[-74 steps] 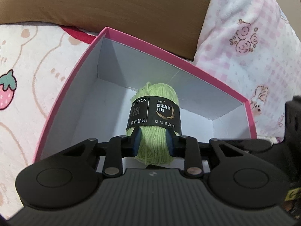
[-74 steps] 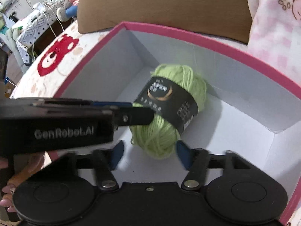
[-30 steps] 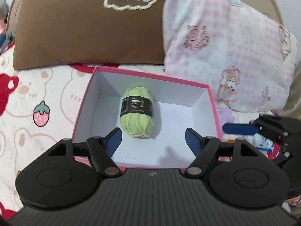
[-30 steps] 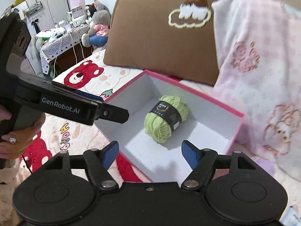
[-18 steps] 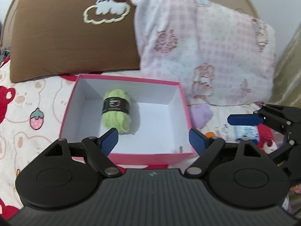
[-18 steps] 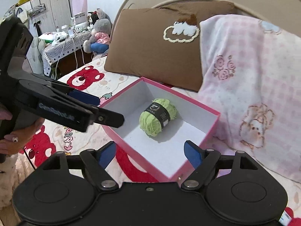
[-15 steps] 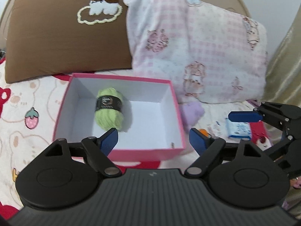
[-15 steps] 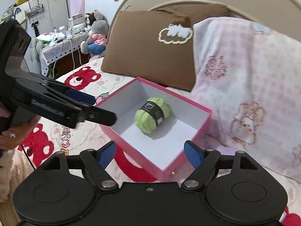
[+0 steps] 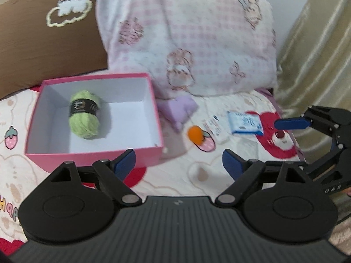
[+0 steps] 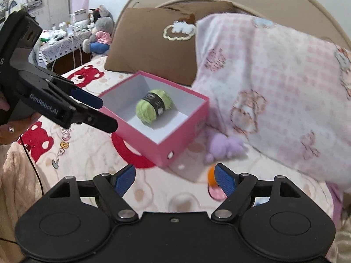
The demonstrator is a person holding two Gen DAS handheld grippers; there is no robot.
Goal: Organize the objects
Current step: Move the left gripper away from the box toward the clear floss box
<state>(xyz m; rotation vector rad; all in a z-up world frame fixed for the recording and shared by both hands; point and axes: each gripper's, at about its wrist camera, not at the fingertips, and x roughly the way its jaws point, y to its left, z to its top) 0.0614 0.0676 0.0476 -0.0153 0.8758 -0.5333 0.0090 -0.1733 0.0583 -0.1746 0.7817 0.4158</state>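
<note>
Both grippers are pulling back from the pink box [image 9: 94, 153], leaving the green yarn ball [image 9: 84, 116] lying inside it. The left gripper [image 9: 178, 160], earlier clamped on the yarn, is opening with nothing between its jaws. The right gripper [image 10: 174, 178] is spread empty too.

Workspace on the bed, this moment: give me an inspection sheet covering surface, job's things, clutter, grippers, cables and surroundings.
Surface: bedspread with bear and strawberry prints.
Job's things: green yarn ball lies inside the open pink box; orange ball, purple plush and blue packet lie outside it on the bedspread.
Clutter: nothing seen.
Grippers: left gripper empty, jaws opening; right gripper open, empty.
Cables: thin black cable below the left gripper.
Surroundings: brown pillow, pink checked pillow, curtain.
</note>
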